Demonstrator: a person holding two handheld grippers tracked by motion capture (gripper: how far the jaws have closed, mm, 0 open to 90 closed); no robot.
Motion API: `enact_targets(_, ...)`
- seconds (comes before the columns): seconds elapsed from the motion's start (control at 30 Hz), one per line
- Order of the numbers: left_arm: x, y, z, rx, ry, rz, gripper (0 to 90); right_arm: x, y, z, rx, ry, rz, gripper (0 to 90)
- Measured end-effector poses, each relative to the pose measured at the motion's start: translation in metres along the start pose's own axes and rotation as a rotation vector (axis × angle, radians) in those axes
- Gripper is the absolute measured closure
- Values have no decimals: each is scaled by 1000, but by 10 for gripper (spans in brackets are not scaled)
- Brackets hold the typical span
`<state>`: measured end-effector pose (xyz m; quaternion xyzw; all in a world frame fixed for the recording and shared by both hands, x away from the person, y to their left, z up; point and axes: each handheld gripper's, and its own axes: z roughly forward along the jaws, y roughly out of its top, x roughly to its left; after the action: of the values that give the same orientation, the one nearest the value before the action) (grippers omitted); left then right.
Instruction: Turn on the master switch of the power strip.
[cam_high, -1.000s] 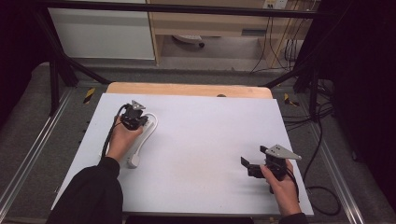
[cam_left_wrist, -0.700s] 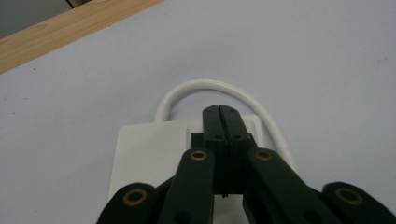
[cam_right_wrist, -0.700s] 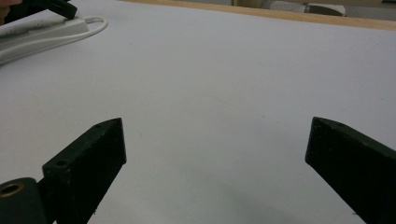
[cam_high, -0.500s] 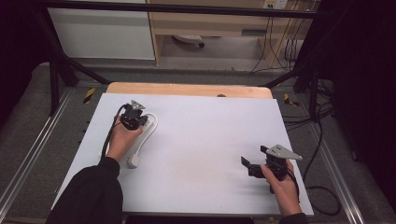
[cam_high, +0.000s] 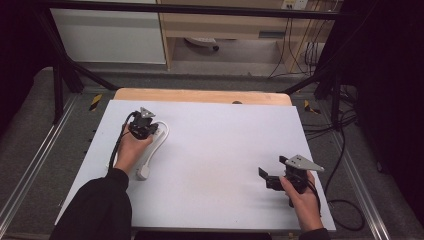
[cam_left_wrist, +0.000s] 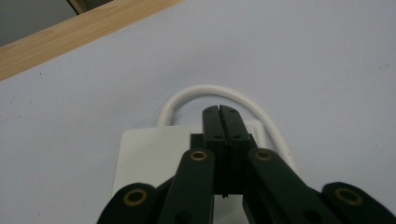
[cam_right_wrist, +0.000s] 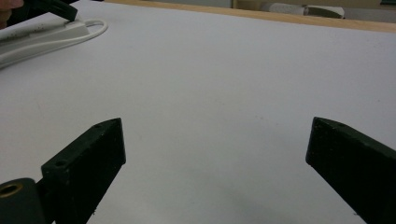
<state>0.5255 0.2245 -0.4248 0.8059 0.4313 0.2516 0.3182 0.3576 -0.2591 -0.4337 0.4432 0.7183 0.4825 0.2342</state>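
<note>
Left gripper (cam_left_wrist: 219, 112): black, hard-looking tool with flat, straight-edged jaws and brass-coloured rivets in its arms; the jaws are pressed flat together with nothing between them, their tips over the far end of the strip. In the high view it (cam_high: 142, 125) sits at the far left of the table, held in the person's left hand.
White plastic power strip (cam_high: 151, 150): long, smooth, rectangular block with rounded corners, lying flat on the left part of the table, its length running from near to far. In the left gripper view its far end (cam_left_wrist: 154, 154) shows as a plain matte white slab below the jaws.
White round cable (cam_left_wrist: 201, 91): smooth and glossy, it leaves the strip's far end and bends in a tight arch just beyond the jaw tips. The right gripper view shows it (cam_right_wrist: 95, 29) lying on the sheet at the far left.
Right gripper (cam_right_wrist: 215, 149): two thick black blocks with a slightly grainy face, spread wide apart, bare sheet between them, holding nothing. In the high view it (cam_high: 274, 175) is at the near right, well apart from the strip, gripped by the right hand.
Table (cam_high: 225, 145): covered by a flat, matte, pale grey-white sheet; a light wooden edge (cam_high: 200, 96) with visible grain runs along the far side.
Sleeve (cam_high: 97, 210): dark cloth on the left forearm, near left.
</note>
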Motion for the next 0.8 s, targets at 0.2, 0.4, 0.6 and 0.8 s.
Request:
enact_targets(0.2,0,0,0,1,2,3,900,0,0,0,0,-1,1,52)
enact_targets(0.4,0,0,0,-1,1,3,900,0,0,0,0,-1,2,51)
enact_targets(0.6,3,0,0,-4,-6,-25,900,0,0,0,1,0,2,51)
enact_targets(0.8,2,2,-4,-29,-13,-33,900,-1,0,0,0,-2,3,51)
